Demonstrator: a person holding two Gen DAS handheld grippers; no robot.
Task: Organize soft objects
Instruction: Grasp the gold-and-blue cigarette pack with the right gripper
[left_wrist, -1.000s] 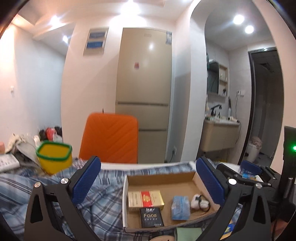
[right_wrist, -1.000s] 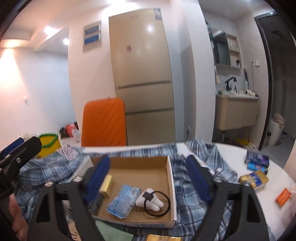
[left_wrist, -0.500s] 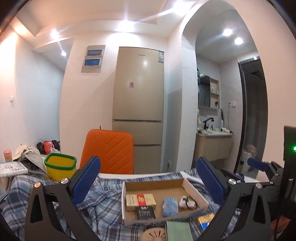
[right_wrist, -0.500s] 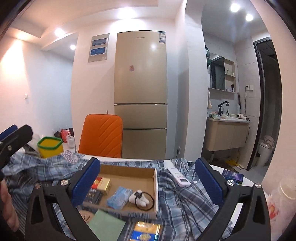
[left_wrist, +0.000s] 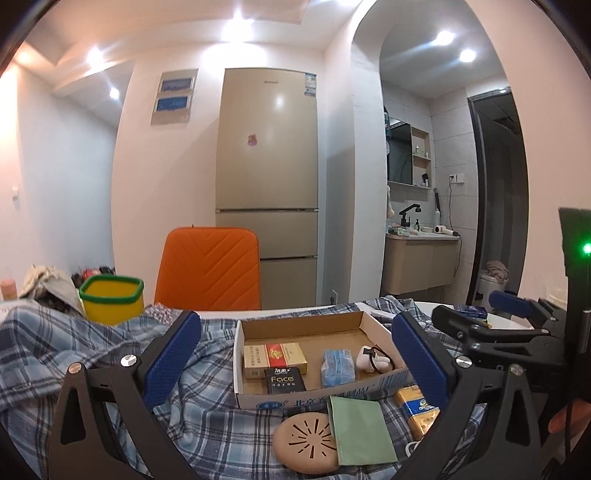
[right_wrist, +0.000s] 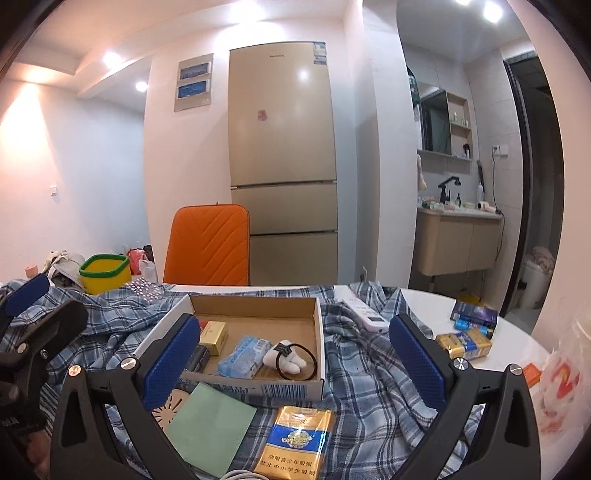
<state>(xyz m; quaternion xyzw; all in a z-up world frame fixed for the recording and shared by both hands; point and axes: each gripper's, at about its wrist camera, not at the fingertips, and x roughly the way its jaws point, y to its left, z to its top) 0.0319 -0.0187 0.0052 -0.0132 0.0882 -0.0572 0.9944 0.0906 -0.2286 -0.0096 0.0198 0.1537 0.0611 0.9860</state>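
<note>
Left wrist view: our left gripper (left_wrist: 295, 363) is spread wide, holding nothing, over the cardboard box (left_wrist: 255, 398) on the plaid cloth (left_wrist: 92, 354). Right wrist view: our right gripper (right_wrist: 293, 360) gapes empty; a blue tissue pack (right_wrist: 243, 356) lies inside.

Behind the counter a tall beige fridge (left_wrist: 266, 184) stands against the wall, an orange chair back (left_wrist: 208, 268) just in front of it. Off to the left sits a yellow bin with a green rim (left_wrist: 112, 298). Through the arch on the right, a vanity with a black tap (right_wrist: 460, 236) under a mirror cabinet (right_wrist: 437, 123).
</note>
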